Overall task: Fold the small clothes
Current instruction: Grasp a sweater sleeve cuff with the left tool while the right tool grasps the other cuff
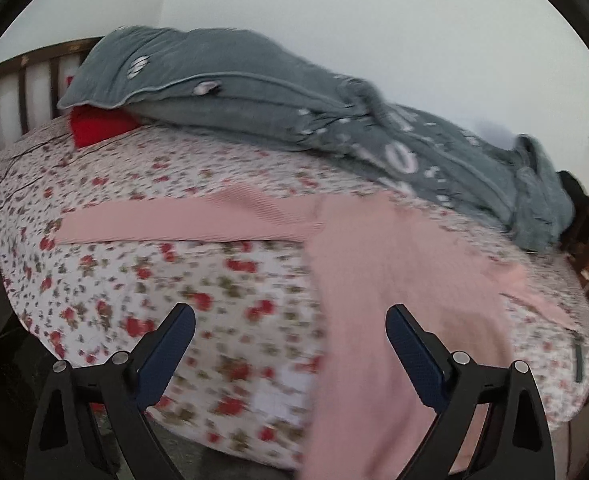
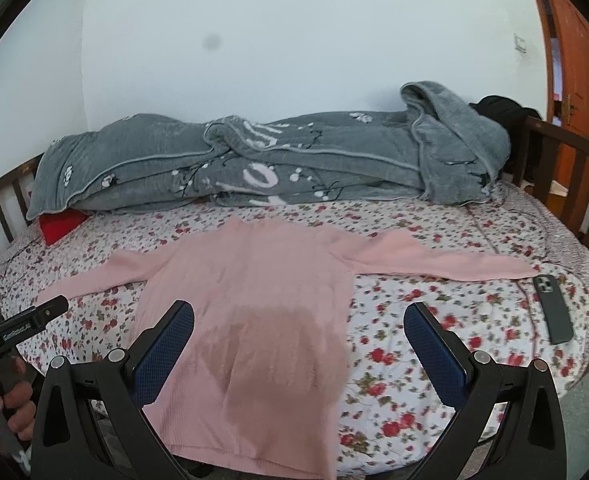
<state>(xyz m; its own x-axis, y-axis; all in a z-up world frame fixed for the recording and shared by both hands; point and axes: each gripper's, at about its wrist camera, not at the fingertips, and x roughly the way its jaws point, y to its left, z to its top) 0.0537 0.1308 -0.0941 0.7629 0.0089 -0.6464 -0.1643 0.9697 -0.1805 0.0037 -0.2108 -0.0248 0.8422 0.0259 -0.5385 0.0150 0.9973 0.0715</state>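
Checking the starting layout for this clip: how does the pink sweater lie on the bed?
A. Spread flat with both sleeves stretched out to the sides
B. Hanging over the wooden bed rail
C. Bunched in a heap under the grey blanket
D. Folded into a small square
A: the pink sweater lies flat on the floral sheet, a sleeve reaching out to each side, clear of the grey blanket.

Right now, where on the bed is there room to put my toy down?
Bare sheet lies between the pink sweater and the phone, and also below the sweater's left sleeve. The back is crowded by the grey blanket and a red cushion.
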